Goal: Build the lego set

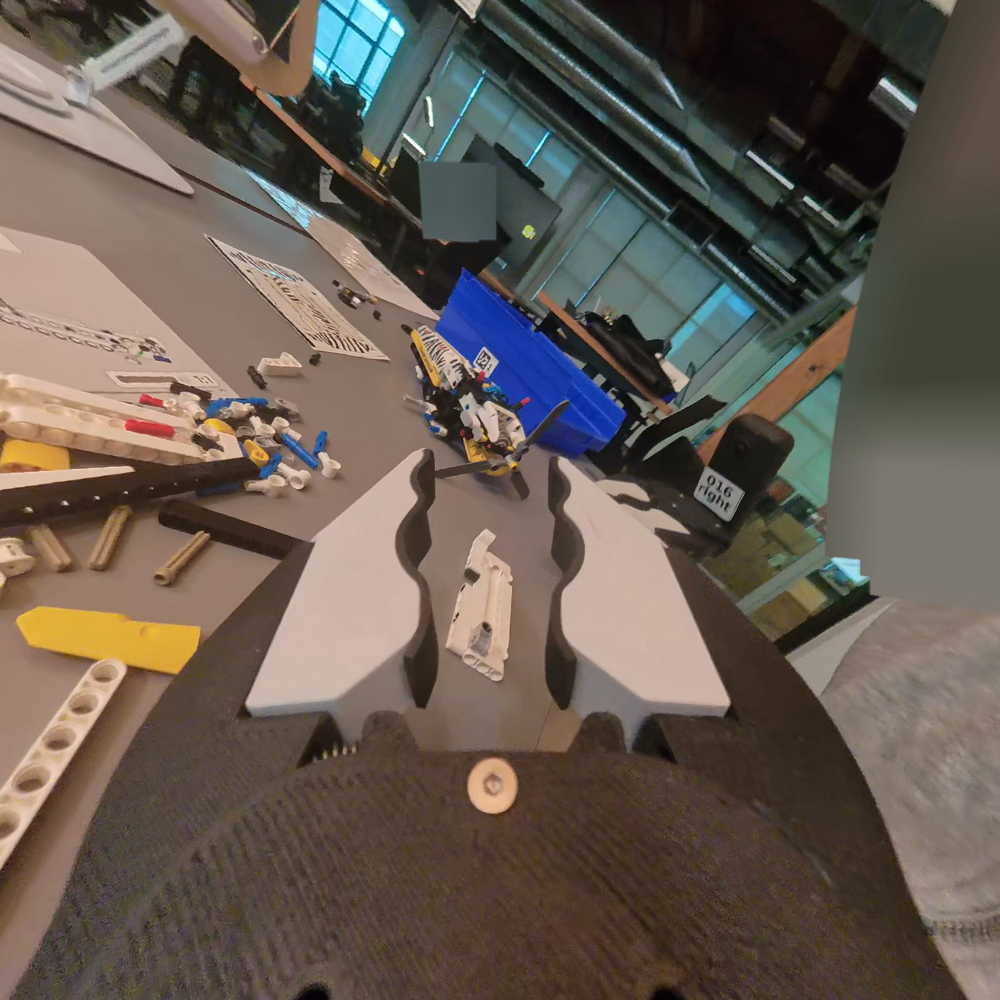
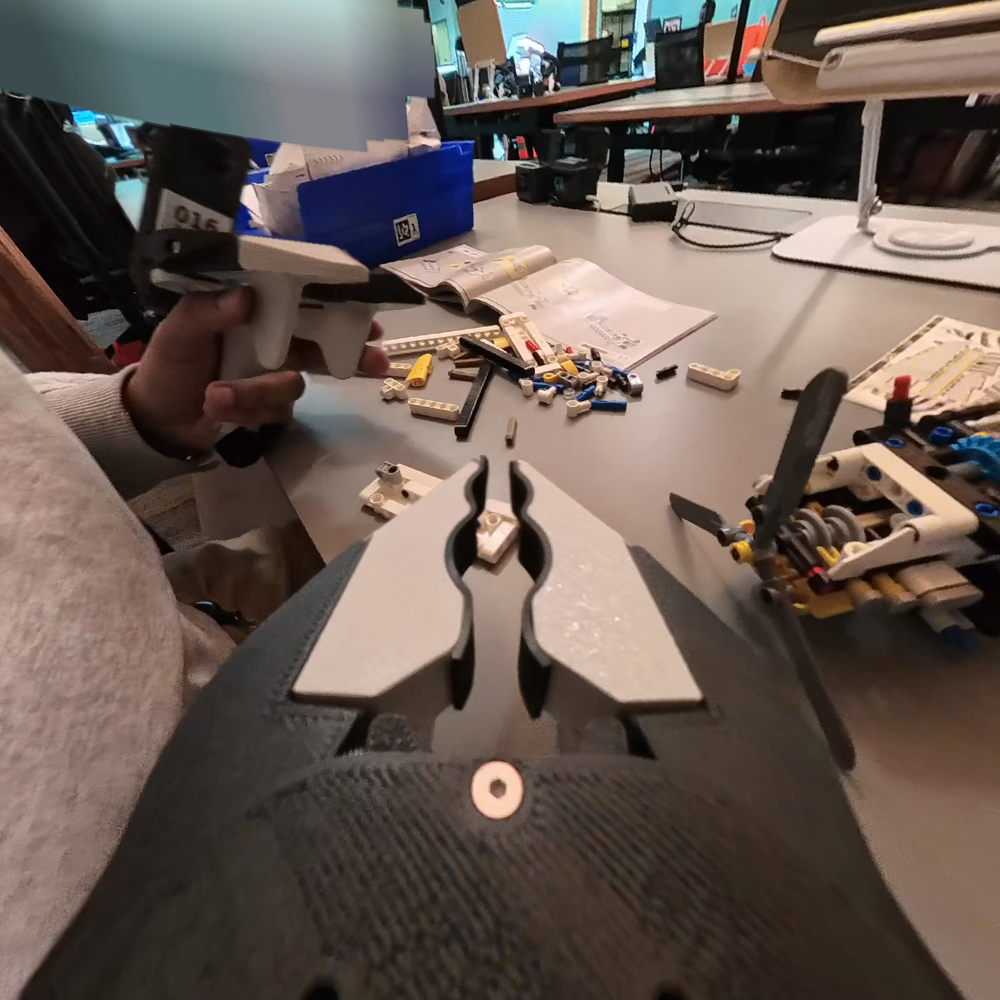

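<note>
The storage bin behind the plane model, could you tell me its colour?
Blue bin, clearest in the right wrist view.

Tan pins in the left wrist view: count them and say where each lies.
3 tan pins lie side by side on the table, below the long black beam: a left one, a middle one, a right one. More may be hidden in the parts pile.

An open-plan workshop-like office: exposed silver ceiling ducts (image 1: pixel 584 81) upper right, rows of long wooden-edged desks (image 2: pixel 595 103) with dark monitors (image 2: pixel 584 57) along the top.
</note>
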`<state>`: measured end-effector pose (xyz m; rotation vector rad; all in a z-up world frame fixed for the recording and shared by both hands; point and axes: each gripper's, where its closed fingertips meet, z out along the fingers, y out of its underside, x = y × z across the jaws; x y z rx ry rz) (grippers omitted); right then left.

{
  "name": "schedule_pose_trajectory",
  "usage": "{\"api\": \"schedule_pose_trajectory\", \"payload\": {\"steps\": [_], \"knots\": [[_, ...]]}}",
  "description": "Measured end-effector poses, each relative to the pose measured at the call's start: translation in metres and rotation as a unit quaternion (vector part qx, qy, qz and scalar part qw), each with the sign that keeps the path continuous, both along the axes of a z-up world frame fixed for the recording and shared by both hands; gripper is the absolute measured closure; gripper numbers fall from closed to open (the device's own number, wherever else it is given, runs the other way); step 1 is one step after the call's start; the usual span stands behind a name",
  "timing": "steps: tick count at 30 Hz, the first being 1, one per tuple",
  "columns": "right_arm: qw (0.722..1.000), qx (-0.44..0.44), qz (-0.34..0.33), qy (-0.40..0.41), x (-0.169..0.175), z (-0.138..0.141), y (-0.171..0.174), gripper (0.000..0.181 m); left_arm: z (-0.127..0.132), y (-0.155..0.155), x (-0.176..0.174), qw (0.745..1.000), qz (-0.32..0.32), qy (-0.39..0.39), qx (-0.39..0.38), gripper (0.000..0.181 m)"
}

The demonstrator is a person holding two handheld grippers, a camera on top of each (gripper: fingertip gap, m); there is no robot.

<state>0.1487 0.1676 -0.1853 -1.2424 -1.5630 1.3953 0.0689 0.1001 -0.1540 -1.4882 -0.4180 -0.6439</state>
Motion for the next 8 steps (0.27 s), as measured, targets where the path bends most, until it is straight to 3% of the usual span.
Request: {"api": "schedule_pose_trajectory", "payload": {"steps": [1,8], "knots": [[1.0,0.002,-0.002,0.011,0.0014,0.0024,0.0001,0.181,-0.0002,0.0019,-0.0007,1.0,-0.005,-0.009,0.0,0.14],[1.0,-0.02,-0.008,0.021,0.0026,0.0064,0.005,0.181,0.0039,-0.0001,-0.001,1.0,-0.007,-0.01,0.018,0.14]]}}
